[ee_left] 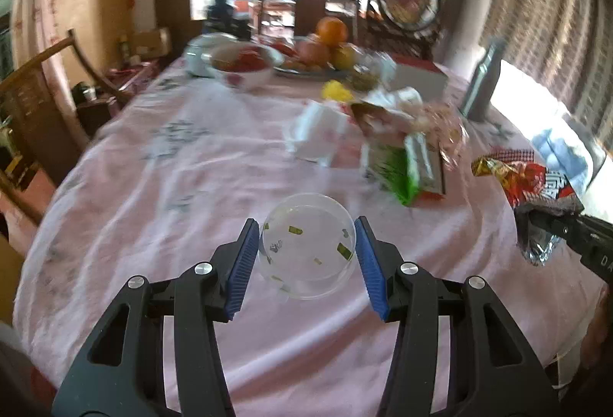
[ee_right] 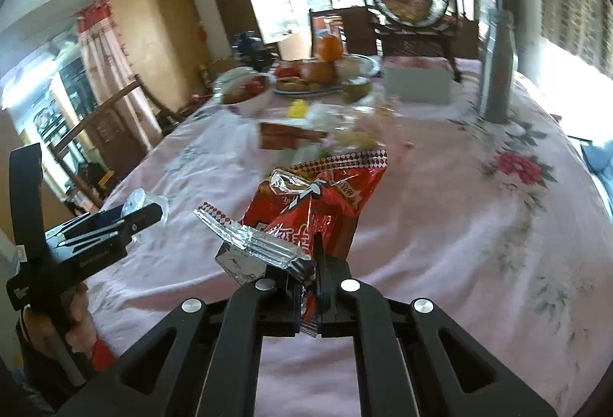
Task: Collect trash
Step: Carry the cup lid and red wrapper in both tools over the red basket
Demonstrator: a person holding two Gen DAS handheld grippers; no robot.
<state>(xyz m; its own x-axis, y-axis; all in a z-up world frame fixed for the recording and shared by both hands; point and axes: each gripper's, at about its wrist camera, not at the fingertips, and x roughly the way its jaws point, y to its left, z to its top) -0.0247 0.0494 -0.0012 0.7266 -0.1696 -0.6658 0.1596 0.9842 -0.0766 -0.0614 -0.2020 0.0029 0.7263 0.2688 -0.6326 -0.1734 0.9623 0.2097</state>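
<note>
Both loaded: left gripper [ee_left: 306,258] clamps the clear round plastic cup [ee_left: 308,250], right gripper [ee_right: 308,302] pinches the red foil snack wrapper [ee_right: 318,202]; next, probably a bin.

Blurred fruit bowl [ee_left: 245,66], wrapper pile [ee_left: 398,148] indistinct

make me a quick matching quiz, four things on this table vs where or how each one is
Things:
1. clear cup
2. red snack bag
3. orange
4. grey bottle

States:
A. top of the fruit pile at the far end
B. between the left gripper's blue pads
C. standing upright near the table's right edge
D. pinched in the shut right gripper

Pairs: 1-B, 2-D, 3-A, 4-C
</note>
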